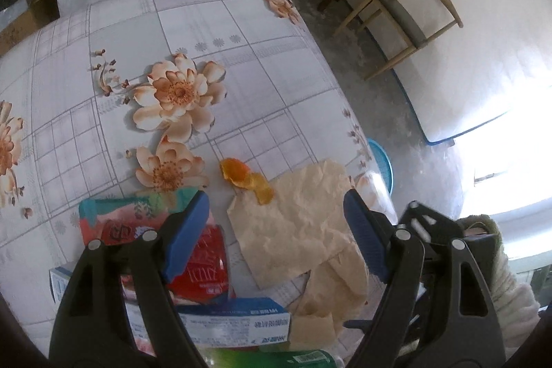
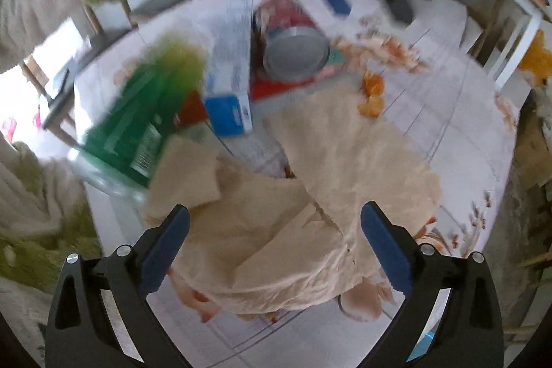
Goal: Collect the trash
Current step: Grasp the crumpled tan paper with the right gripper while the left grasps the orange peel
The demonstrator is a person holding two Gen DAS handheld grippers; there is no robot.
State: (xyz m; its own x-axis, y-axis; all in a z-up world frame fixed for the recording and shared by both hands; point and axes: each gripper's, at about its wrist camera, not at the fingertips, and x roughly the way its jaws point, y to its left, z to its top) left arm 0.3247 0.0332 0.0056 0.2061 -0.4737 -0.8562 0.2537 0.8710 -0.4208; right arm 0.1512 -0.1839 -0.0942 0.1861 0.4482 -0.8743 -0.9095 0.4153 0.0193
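In right view only (blurred): can (image 2: pixel 296 56).

Worktop (image 1: pixel 241 33): pale grey grid with peach-orange flowers. Paper sheets (image 1: pixel 296 230) between the fingers (image 1: pixel 188 237): tan. Peel (image 1: pixel 241 176) beyond the fingertips: orange. Carton (image 2: pixel 229 81): white and blue. Bottle (image 2: pixel 148 112): green. Finger pads: blue on black.

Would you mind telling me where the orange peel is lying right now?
The orange peel lies on the floral tablecloth, at the far corner of the crumpled brown paper; in the left wrist view it is just beyond the open left tongs.
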